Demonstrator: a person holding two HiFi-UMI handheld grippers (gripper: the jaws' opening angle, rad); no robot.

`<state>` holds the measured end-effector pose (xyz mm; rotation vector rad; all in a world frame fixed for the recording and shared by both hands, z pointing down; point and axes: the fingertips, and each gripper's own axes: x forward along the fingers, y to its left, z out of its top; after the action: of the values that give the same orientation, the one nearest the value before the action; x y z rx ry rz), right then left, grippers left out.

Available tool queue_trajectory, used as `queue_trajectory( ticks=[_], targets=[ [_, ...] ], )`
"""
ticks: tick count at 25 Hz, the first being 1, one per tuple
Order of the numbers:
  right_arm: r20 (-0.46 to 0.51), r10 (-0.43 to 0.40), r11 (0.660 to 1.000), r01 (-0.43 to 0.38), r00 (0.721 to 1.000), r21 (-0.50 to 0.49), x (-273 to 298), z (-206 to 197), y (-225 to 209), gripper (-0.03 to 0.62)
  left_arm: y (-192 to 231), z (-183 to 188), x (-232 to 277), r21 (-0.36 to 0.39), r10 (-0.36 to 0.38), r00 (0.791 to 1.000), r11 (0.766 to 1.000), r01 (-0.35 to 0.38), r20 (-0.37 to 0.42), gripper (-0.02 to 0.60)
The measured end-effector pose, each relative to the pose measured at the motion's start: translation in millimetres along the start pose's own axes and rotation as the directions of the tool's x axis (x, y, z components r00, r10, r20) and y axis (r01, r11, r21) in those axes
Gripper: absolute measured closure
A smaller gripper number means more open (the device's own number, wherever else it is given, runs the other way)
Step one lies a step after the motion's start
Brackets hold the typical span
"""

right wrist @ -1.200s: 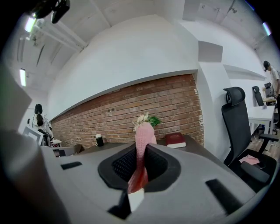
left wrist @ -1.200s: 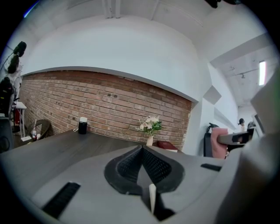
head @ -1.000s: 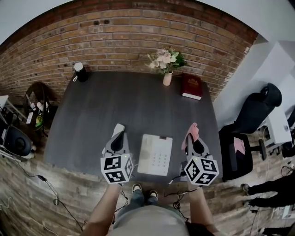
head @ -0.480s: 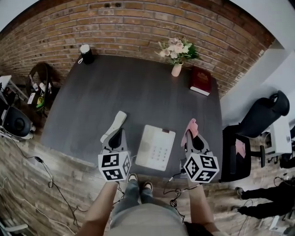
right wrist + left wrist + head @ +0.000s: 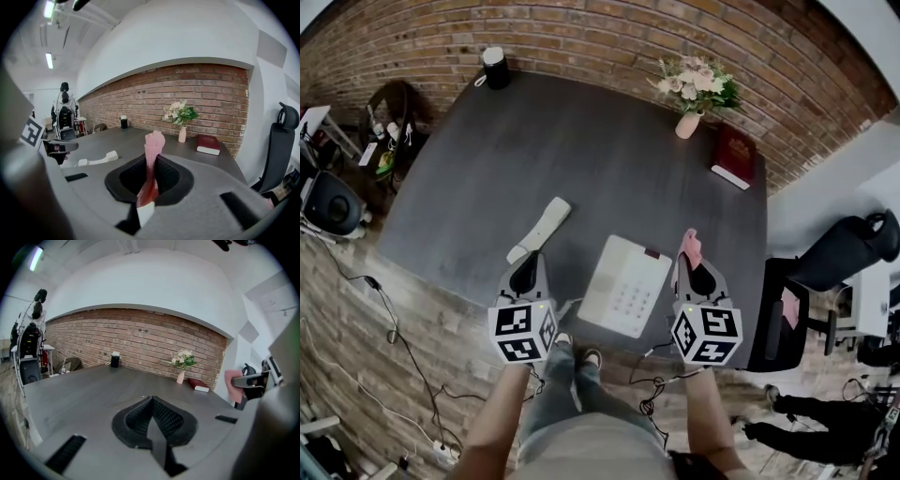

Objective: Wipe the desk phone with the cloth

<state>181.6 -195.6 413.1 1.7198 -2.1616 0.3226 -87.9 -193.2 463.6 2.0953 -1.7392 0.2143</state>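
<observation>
Your left claw (image 5: 528, 269) is pressed shut with nothing between its jaws; in the left gripper view (image 5: 151, 401) the two dark pads meet in a single seam. Your right claw (image 5: 688, 269) is clamped on the pink cloth (image 5: 690, 247), and the right gripper view (image 5: 151, 169) shows the cloth (image 5: 153, 149) pinched between the jaws and standing up past their tips in a narrow twisted strip.

The desk phone (image 5: 625, 286) lies flat on the dark grey surface (image 5: 609, 159), close to the edge nearest you and between your two claws. Your right claw sits just beside the phone's right edge, with the cloth near the phone's far right corner; you cannot tell from these views whether the cloth touches it. Your left claw is near the phone's left side, with a strip of bare surface between them.

The handset (image 5: 540, 229) is off the phone, lying on the surface at a slant just beyond your left claw's tip. It also shows in the right gripper view (image 5: 98, 159), left of the cloth.

At the far side of the surface, by the brick wall (image 5: 609, 37), stand a vase of flowers (image 5: 694, 97), a red book (image 5: 736, 157) to its right, and a black cylinder (image 5: 495, 67) at the far left corner.
</observation>
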Motion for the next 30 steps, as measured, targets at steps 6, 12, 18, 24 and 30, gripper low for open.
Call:
queue_trajectory(
  ticks=[6,12,18,24,30],
  targets=[
    [-0.076,0.048,0.988,-0.059,0.996,-0.144,23,-10,28,0.572,23,-13,-1,-0.025,0.039,0.999,0.999,-0.040,-0.008,0.577],
    [-0.129,0.068,0.965,-0.098,0.989,-0.243,42,-18,54,0.572,52,-24,-3,-0.044,0.078,0.997,0.996,-0.079,-0.021,0.577],
    [-0.199,0.066,0.935,-0.130,0.978,-0.329,59,-31,73,0.571,82,-32,-7,-0.052,0.118,0.993,0.992,-0.119,-0.030,0.578],
    [-0.289,0.051,0.881,-0.180,0.956,-0.438,75,-51,88,0.571,106,-41,-9,-0.069,0.157,0.986,0.985,-0.160,-0.046,0.577],
    [-0.372,0.017,0.800,-0.236,0.928,-0.551,88,-63,96,0.571,117,-47,-10,-0.079,0.175,0.983,0.981,-0.179,-0.057,0.577]
  ],
)
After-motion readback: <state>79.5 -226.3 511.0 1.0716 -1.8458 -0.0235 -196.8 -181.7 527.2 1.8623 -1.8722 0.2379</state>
